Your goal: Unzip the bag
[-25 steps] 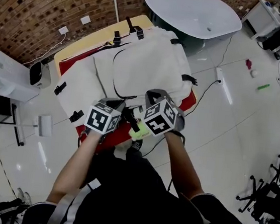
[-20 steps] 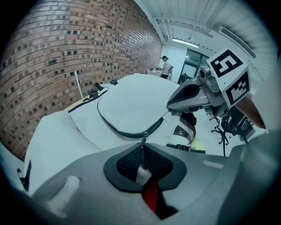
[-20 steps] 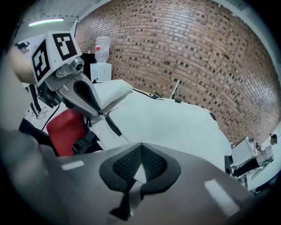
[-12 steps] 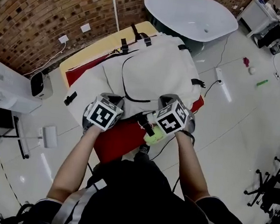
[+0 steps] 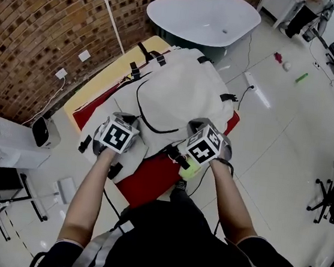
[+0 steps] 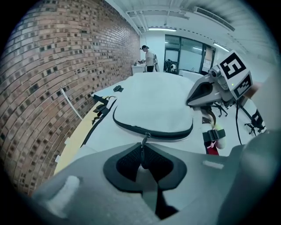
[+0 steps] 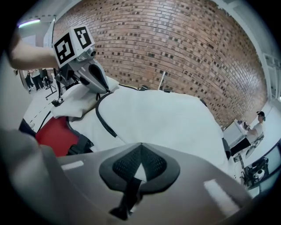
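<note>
a big white fabric bag (image 5: 178, 95) with a black zip (image 6: 153, 132) lies flat on the red and yellow tabletop (image 5: 149, 179). its long axis runs away from the person, straps at the far end. the zip looks closed, so the contents are unseen. the left gripper (image 6: 142, 151) pinches the metal zip pull (image 6: 143, 141). the right gripper (image 7: 139, 151) is clamped on the bag's near edge.

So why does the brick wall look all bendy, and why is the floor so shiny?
Left gripper view: the wide-angle lens bows the brick wall and darkens the corners. Head view: lights bounce off the glossy floor as pale streaks. Both gripper views: the jaws sit too near the lens, so they blur; the white bag stays sharper.
</note>
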The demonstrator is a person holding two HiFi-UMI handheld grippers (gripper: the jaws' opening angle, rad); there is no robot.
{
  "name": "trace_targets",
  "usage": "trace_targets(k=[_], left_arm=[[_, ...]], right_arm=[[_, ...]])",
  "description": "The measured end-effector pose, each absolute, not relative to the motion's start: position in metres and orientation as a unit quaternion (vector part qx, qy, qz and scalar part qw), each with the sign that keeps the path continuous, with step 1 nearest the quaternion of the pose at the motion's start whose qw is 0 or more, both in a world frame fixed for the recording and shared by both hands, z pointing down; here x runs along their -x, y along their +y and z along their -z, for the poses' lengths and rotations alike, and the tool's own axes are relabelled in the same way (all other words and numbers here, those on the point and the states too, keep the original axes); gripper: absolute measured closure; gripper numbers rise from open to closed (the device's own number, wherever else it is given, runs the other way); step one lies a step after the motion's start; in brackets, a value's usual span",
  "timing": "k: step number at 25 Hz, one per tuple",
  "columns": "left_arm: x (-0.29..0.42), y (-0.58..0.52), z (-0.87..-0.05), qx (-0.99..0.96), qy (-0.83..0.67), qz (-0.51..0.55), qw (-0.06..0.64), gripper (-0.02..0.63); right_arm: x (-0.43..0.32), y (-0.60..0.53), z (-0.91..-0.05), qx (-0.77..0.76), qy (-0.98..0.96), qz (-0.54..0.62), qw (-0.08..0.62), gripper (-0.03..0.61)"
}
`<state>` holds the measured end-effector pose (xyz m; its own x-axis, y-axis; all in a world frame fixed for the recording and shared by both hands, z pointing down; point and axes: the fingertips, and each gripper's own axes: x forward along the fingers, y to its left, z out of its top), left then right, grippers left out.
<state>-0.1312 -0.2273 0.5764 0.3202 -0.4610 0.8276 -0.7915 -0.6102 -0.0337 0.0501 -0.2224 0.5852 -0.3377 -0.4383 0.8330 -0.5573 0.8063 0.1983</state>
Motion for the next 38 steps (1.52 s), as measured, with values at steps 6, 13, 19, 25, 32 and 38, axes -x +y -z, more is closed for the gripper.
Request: trace_targets(k=[6, 13, 19, 25, 32, 38], left_arm=[[0.154, -0.273, -0.577, -0.788, -0.398, -0.444, 0.155, 0.594], [0.17, -0.315, -0.577, -0.789, -0.387, -0.46, 0.125, 0.593], [0.176, -0.343, -0.587, -0.793, -0.364, -0.478, 0.1, 0.591], [0.171, -0.365, -0.6, -0.793, -0.304, -0.526, 0.05, 0.584], [0.157, -0.385, -0.611, -0.804, -0.214, -0.553, -0.034, 0.581], [0.14, -0.402, -0.606, -0.814, -0.182, -0.548, -0.069, 0.581]], right_arm=[[-0.054, -0.223, -0.587, -0.32, -0.808, -0.074, 0.489, 0.578], [-0.053, -0.226, -0.588, -0.335, -0.803, -0.082, 0.486, 0.578], [-0.051, -0.225, -0.593, -0.337, -0.799, -0.085, 0.49, 0.578], [-0.054, -0.228, -0.594, -0.344, -0.798, -0.09, 0.487, 0.578], [-0.055, -0.228, -0.596, -0.353, -0.795, -0.091, 0.485, 0.578], [-0.055, -0.229, -0.595, -0.357, -0.795, -0.091, 0.482, 0.578]])
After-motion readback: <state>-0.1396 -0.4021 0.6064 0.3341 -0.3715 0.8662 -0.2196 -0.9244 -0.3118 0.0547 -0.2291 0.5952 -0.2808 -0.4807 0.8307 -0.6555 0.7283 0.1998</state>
